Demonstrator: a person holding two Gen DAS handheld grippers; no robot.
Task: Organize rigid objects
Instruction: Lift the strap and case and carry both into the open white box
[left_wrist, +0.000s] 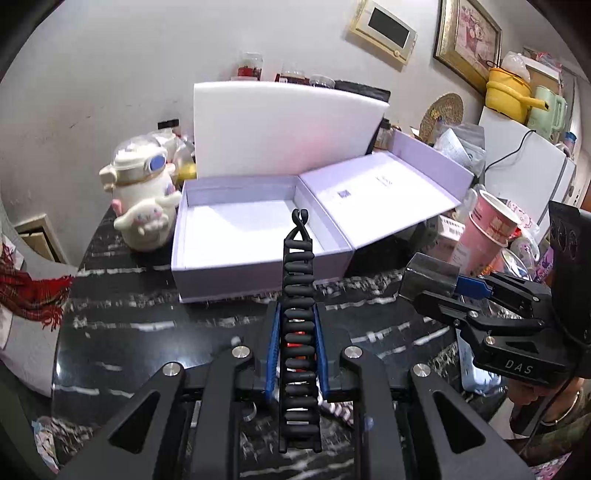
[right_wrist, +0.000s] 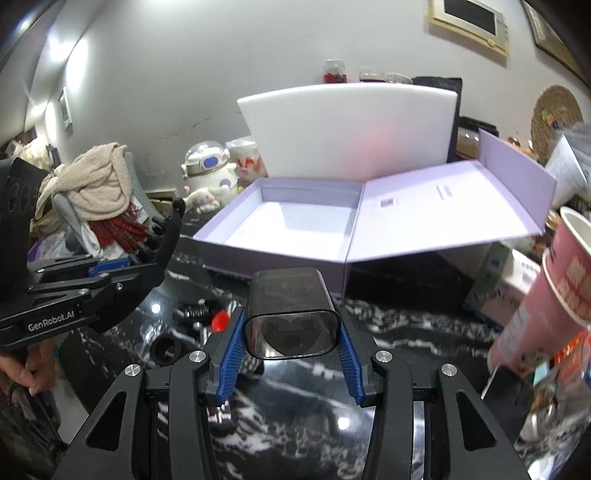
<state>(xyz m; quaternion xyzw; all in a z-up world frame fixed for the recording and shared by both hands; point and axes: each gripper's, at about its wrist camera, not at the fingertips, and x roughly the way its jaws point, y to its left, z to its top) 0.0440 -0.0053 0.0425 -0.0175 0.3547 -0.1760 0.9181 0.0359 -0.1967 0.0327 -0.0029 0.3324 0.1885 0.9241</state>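
Note:
In the left wrist view my left gripper (left_wrist: 297, 314) is shut on a long black toothed hair clip (left_wrist: 298, 273), which stands up between the blue pads. Just beyond it lies an open lavender box (left_wrist: 236, 266) with a white inside, its lid (left_wrist: 376, 192) folded out to the right. In the right wrist view my right gripper (right_wrist: 291, 314) is shut on a smoky grey, see-through rectangular case (right_wrist: 288, 291), held above the table short of the box (right_wrist: 280, 258). Each gripper shows in the other's view: the right gripper (left_wrist: 443, 286) with the case (left_wrist: 430, 273), the left gripper (right_wrist: 125, 264) with the clip (right_wrist: 169, 236).
A black marble table (left_wrist: 129, 332) carries everything. A white plush toy (left_wrist: 142, 199) stands left of the box, a white foam board (left_wrist: 284, 129) behind it, and stacked pink paper cups (left_wrist: 480, 236) to the right. Small loose items, such as a red piece (right_wrist: 221, 320), lie under my right gripper.

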